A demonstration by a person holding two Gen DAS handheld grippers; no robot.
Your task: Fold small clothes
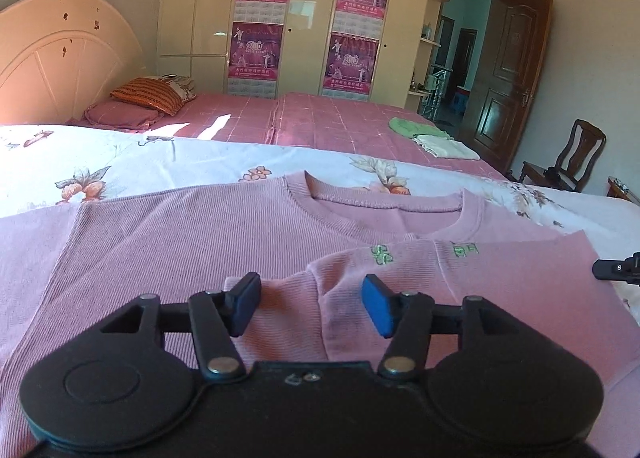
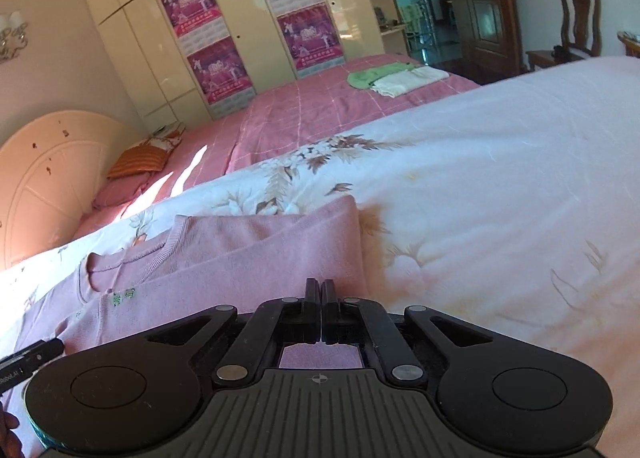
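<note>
The pink ribbed top (image 1: 168, 242) lies flat on the bed, on a white floral quilt (image 1: 120, 161), its neckline (image 1: 384, 197) on the far side from both tools. One side has already been turned in: a folded panel with small green embroidery (image 1: 382, 254) lies over the chest, and the sleeve cuff (image 1: 280, 294) sits between and just beyond the left gripper (image 1: 310, 304). Its fingers (image 1: 378, 310) stand at a middling spread, with nothing pinched; the cuff lies under the gap, apart from the pads.

The unfolded half of the top stretches away to the left of those fingers in the left wrist view, so the garment's long run is across that view, side to side. I judge the left gripper the nearer one for that remaining side.

The right gripper (image 2: 321, 310) hangs over the folded edge (image 2: 356, 242) at the top's right side, its fingers pressed together and empty, no cloth showing between them. Beyond that edge there is only quilt.

The fabric is a fine rib knit, soft and limp, with a thicker ribbed band at the collar; it should drape rather than hold a crease. The quilt beneath looks smooth and padded. Farther off, on a pink checked bedspread (image 2: 304, 113), rest a green cloth (image 2: 372, 75) and a cream cloth (image 2: 408, 81), seemingly folded.
</note>
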